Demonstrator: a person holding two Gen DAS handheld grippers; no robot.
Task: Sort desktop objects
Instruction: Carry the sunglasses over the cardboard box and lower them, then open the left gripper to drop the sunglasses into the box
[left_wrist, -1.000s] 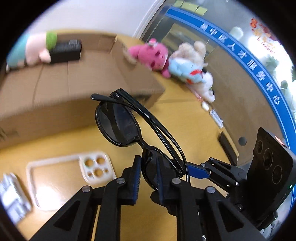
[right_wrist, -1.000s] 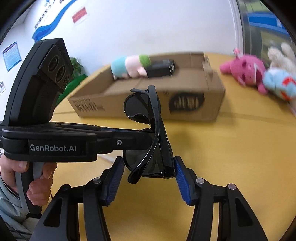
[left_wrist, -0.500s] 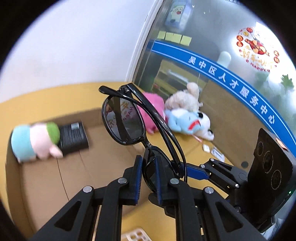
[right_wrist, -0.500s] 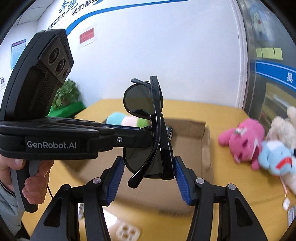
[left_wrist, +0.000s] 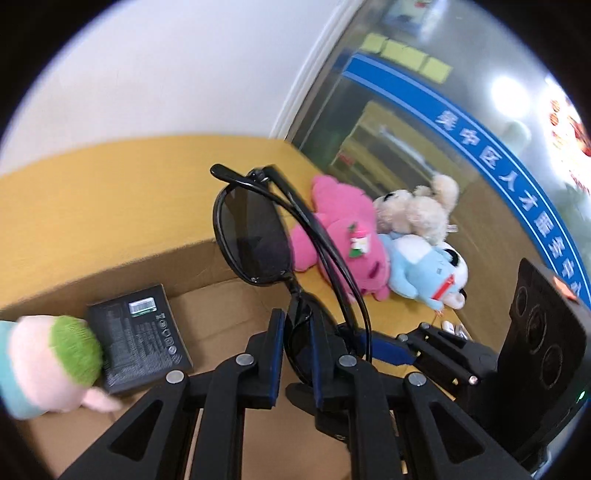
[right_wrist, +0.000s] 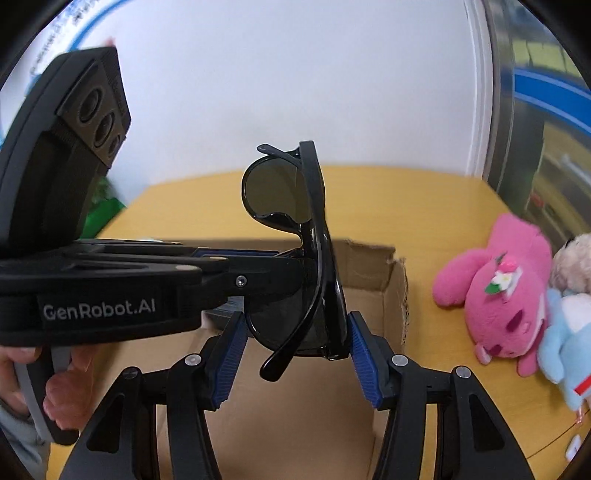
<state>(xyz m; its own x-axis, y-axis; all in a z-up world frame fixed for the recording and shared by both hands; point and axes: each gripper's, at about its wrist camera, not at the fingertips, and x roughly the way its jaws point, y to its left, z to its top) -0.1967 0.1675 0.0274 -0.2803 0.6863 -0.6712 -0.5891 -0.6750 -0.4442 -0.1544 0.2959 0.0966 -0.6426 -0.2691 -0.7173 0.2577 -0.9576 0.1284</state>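
Observation:
Black folded sunglasses are held upright over an open cardboard box. My left gripper is shut on the lower lens. My right gripper closes around the same lens and folded temples of the sunglasses from the side, its blue pads against the frame. The left gripper reaches in from the left in the right wrist view. The box lies below both grippers.
Inside the box lie a black packet and a pastel plush. On the yellow table right of the box lie a pink plush, a cream plush and a blue plush. A wall stands behind.
Both grippers carried the sunglasses from above the table in front of the box to above the box interior. The phone case and table front left the view.

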